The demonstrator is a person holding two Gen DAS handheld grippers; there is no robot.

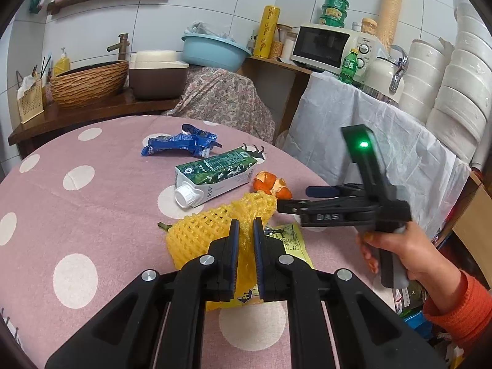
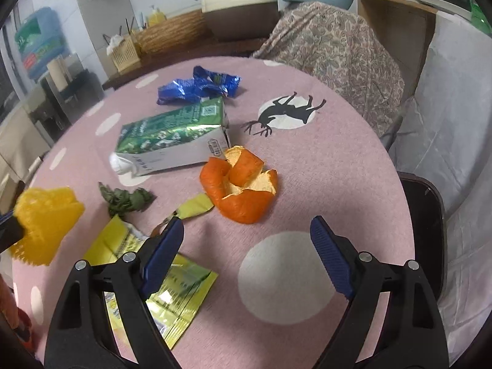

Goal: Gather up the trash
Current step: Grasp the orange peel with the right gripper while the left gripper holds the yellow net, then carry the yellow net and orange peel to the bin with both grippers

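Nearest the left wrist camera, the left claw [image 1: 246,240] is seen pressed together on the yellow foam net [image 1: 200,230], a fold of which is pinched between its blue pads; the net is held just above the surface [image 1: 92,215], which is covered by a pink cloth with white dots. Beneath the net a yellow-green wrapper [image 1: 292,240] is partly hidden. In the right wrist view, the right claw [image 2: 246,240] is shown spread wide over the cloth, with nothing between its fingers; the left finger [image 2: 163,255] overlaps the yellow-green wrapper [image 2: 172,292], though contact cannot be told. The hand [image 1: 396,252] that bears this claw is seen at the right of the left view, with an orange sleeve [image 1: 461,307] behind it. Just beyond the right claw, orange peel [image 2: 240,184] is found curled on the cloth, and a crumpled green scrap [image 2: 126,200] is seen to its left. The net [image 2: 43,224] is seen at the left edge of the same view. Behind the peel, and touching or nearly touching it, a green and white carton [image 2: 172,135] is laid on its side, with its white cap [image 1: 184,195] turned toward the left camera. Farther still, a crumpled blue wrapper [image 2: 200,86] is placed just beside the carton's far end. A black deer print [image 2: 289,110] is seen on a white dot to the right.
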